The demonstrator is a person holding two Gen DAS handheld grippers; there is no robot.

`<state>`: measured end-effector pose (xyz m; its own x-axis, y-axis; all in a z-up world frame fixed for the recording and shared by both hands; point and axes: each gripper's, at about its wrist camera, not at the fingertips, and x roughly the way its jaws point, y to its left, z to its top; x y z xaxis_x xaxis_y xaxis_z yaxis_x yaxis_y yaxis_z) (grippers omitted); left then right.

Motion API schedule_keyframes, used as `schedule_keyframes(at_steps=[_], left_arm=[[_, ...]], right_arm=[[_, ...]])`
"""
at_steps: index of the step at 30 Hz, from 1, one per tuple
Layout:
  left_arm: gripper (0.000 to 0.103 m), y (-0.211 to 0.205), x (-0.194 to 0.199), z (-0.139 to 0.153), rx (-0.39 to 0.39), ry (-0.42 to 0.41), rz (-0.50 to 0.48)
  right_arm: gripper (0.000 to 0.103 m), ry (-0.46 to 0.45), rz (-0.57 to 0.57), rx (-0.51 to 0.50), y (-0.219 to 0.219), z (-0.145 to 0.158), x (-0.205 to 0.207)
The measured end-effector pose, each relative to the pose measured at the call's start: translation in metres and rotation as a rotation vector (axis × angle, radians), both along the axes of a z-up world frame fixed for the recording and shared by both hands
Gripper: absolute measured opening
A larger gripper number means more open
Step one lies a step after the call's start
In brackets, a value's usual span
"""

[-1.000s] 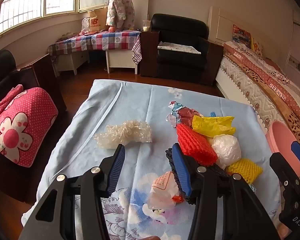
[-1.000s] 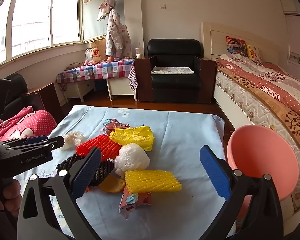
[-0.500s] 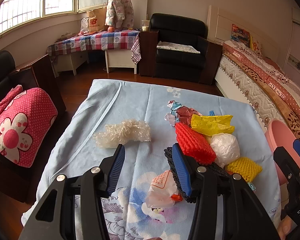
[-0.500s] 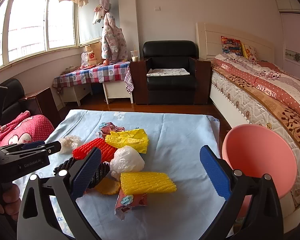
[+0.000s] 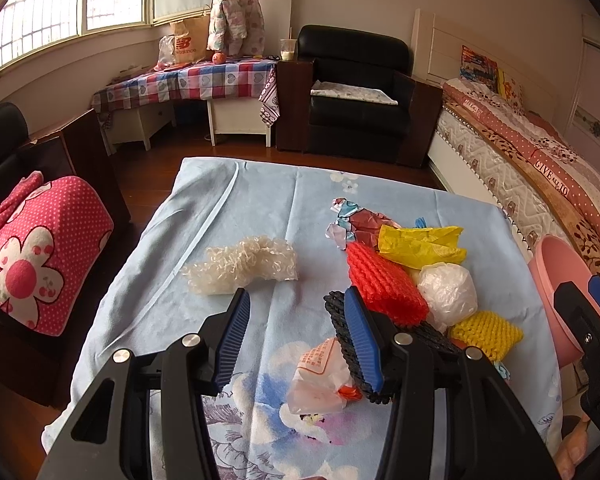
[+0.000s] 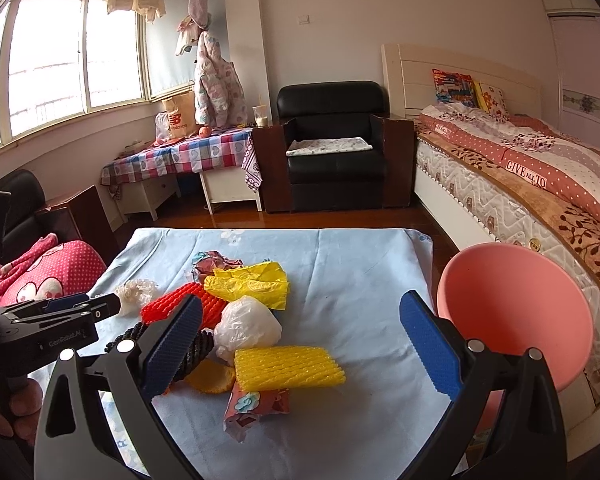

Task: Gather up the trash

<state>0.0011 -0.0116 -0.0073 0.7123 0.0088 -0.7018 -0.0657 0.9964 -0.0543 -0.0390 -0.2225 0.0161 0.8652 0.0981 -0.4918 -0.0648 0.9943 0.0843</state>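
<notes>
Left gripper [image 5: 296, 334] and right gripper [image 6: 300, 344], both spread wide and holding nothing. Trash pile [image 6: 252, 320] lies ahead of the right gripper; pink bin [image 6: 516, 312] to its right.

Soft daylight enters through the window [image 6: 72, 60], slightly blown out; both views stay sharp, with fisheye bending and dark corners

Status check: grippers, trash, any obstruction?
Left gripper open, empty. Right gripper open, empty. Trash pile on table, uncollected; pink bin at table's right. Nothing blocking.
</notes>
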Motion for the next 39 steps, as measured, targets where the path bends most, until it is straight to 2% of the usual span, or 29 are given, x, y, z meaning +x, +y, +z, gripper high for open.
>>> schedule_keyframes(at_steps=[6,32,39], left_arm=[[0.049,-0.003,-0.002,0.0,0.002,0.004,-0.009],[0.049,-0.006,-0.002,-0.009,0.005,0.014,-0.013],[0.049,-0.007,-0.001,-0.009,0.004,0.015,-0.012]], right_arm=[[0.099,0.012,-0.032,-0.009,-0.003,-0.003,0.002],[0.099,-0.017,-0.04,-0.004,-0.008,-0.002,-0.005],[0.094,-0.013,-0.04,-0.003,-0.011,-0.002,-0.007]])
